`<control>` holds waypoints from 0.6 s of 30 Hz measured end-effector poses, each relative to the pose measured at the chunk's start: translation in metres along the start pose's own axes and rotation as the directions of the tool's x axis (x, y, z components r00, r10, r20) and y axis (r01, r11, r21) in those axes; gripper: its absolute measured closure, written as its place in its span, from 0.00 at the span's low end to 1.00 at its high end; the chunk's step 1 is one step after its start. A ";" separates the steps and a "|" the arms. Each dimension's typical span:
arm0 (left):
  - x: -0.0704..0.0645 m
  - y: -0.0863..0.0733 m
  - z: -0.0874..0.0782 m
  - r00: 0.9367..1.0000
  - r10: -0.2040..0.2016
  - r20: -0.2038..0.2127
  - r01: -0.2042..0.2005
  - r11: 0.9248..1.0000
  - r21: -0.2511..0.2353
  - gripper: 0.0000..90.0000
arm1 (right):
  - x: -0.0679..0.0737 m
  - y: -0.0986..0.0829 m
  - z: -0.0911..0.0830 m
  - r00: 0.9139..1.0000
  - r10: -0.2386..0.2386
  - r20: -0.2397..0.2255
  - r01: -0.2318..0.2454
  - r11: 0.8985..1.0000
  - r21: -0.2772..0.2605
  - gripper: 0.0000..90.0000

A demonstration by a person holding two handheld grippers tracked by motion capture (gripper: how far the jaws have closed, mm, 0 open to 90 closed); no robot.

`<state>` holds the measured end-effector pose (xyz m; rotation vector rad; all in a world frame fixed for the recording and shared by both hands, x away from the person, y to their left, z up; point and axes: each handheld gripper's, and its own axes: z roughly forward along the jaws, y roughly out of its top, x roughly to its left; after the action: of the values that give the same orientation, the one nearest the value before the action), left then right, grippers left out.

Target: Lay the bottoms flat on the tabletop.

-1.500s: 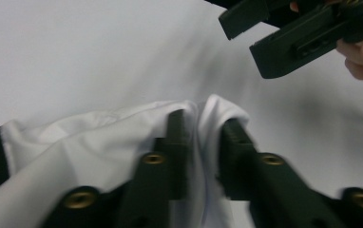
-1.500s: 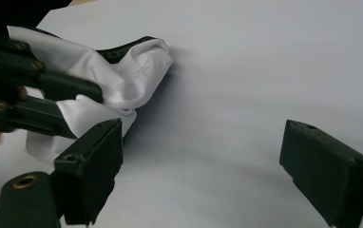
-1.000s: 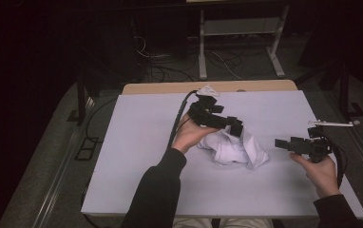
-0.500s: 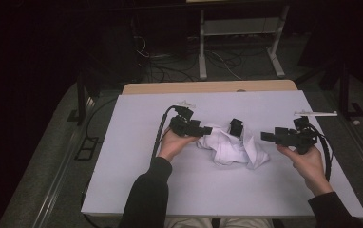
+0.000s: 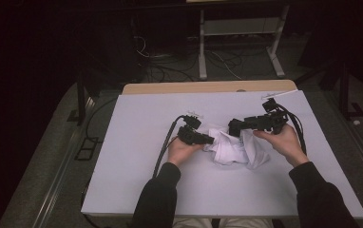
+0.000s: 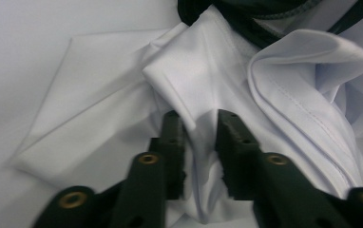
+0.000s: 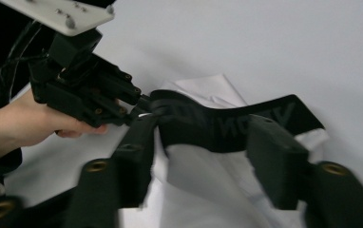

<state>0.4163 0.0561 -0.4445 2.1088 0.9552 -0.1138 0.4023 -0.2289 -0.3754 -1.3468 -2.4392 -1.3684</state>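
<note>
White garment (image 5: pixel 236 147) lies mid-table, bare surface around; left claw (image 6: pixel 201 130) pinches a fold, right claw (image 7: pixel 203 137) gapes.

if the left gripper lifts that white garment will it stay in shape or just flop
The white garment will probably flop: it lies in soft folds and creases, so it looks thin and limp. It likely weighs little. The left gripper pinches only one small fold, and the smooth fabric may slip. The black waistband looks thicker and might hang more stiffly.

White garment (image 5: pixel 236 147) with black waistband, crumpled; lies between both grippers. One fold sits within the left gripper (image 6: pixel 199 124) jaws.
</note>
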 end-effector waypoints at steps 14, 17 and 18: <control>0.001 0.003 -0.018 0.999 0.039 -0.024 -0.040 0.998 -0.049 0.97 | 0.001 0.015 0.011 0.999 -0.041 -0.024 0.043 0.995 0.087 0.94; 0.002 0.006 -0.037 0.998 0.054 -0.036 -0.057 0.996 -0.070 0.97 | -0.005 0.021 0.000 1.000 -0.003 0.007 0.002 0.999 0.048 0.94; 0.003 0.007 -0.044 0.997 0.063 -0.044 -0.066 0.995 -0.073 0.97 | -0.007 0.024 -0.005 1.000 0.010 0.018 -0.010 1.000 0.026 0.95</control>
<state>0.4129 0.0860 -0.4113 2.0785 0.9009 -0.0011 0.4217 -0.2316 -0.3595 -1.3696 -2.4487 -1.3241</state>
